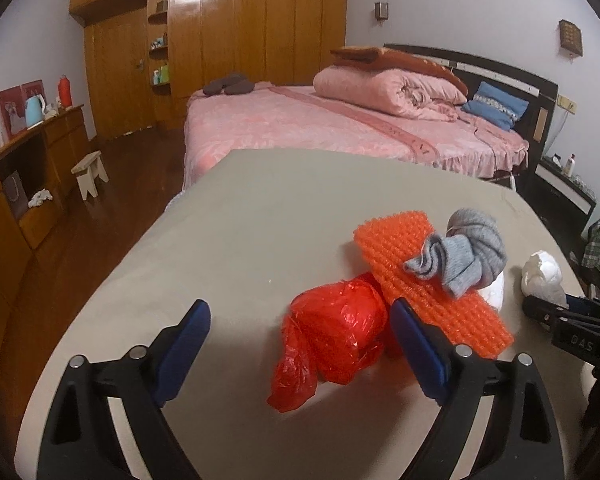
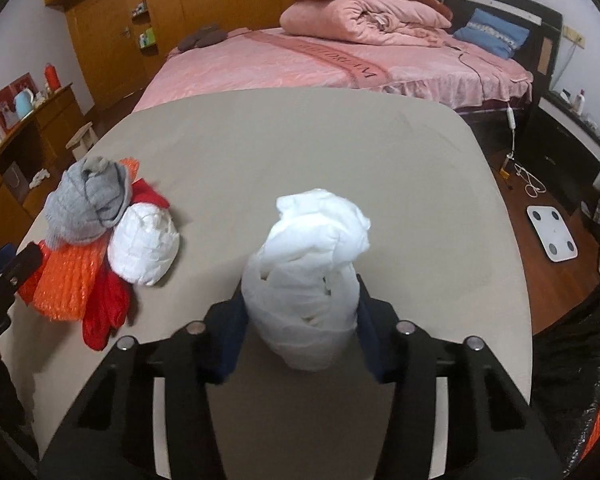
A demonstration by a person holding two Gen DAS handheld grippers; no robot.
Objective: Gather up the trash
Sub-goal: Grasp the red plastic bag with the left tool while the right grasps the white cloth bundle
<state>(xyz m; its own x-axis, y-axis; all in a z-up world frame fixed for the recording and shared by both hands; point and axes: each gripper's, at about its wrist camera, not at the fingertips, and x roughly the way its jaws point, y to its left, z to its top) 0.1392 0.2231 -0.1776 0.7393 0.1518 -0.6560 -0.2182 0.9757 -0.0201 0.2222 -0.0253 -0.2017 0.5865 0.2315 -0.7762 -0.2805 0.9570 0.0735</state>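
Note:
My right gripper (image 2: 300,312) is shut on a crumpled white plastic bag (image 2: 308,260), its blue pads pressing both sides of the bag's lower half on the beige table (image 2: 340,152). To its left lies a pile: a grey knitted cloth (image 2: 88,204), a white quilted wad (image 2: 144,244), orange bubble wrap (image 2: 64,280) and a red plastic bag (image 2: 104,312). My left gripper (image 1: 298,308) stands open low over the table. The red plastic bag (image 1: 336,340) lies between its fingertips, untouched on the left side. The orange bubble wrap (image 1: 416,280) and grey cloth (image 1: 460,256) lie just beyond.
A black trash bag (image 2: 572,360) with something orange inside hangs off the table's right edge. Behind the table stands a pink bed (image 1: 340,128). Wooden cabinets (image 1: 28,184) and a small stool (image 1: 90,172) stand left; a white scale (image 2: 552,236) and cables lie on the floor right.

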